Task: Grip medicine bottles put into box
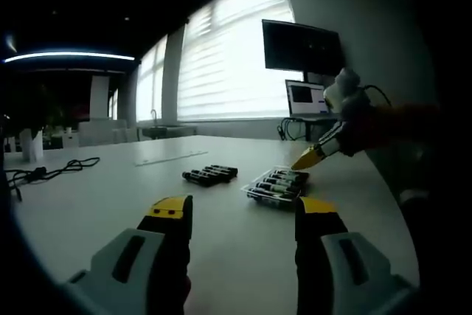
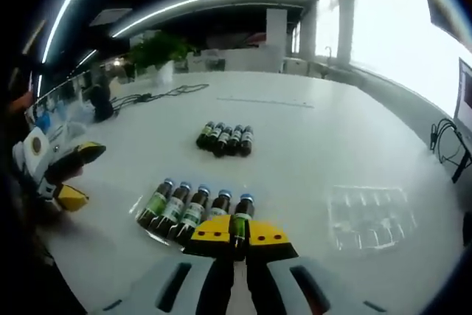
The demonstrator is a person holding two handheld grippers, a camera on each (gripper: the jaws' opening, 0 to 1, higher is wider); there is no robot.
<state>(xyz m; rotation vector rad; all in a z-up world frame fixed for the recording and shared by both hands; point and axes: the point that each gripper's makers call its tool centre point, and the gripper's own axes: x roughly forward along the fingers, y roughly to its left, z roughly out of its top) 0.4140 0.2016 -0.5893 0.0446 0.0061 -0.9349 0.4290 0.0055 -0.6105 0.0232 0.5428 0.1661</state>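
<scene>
Your right gripper point(image 2: 240, 237) has its yellow-tipped jaws nearly together around one medicine bottle point(image 2: 239, 225), the last at the right end of a near row of five bottles point(image 2: 184, 212) lying side by side on the white table point(image 2: 332, 138). The grip sits low on the bottle's body, cap pointing away from you, which looks suited to lifting it out or setting it into place. The row appears to rest in a clear tray, seen more plainly in the left gripper view as the box point(image 1: 276, 184). Farther off lies a second group of loose bottles point(image 2: 226, 139), well apart from the first. To your right on the table sits a clear plastic lid or tray point(image 2: 367, 215), empty as far as you can tell. Your left gripper point(image 1: 242, 215) hovers over bare table with jaws wide apart, holding nothing, near the box but not touching it. A cable point(image 2: 158, 94) trails across the far left side, and a potted plant point(image 2: 158, 53) stands beyond it. Nothing blocks the path between the loose bottles and the box.
</scene>
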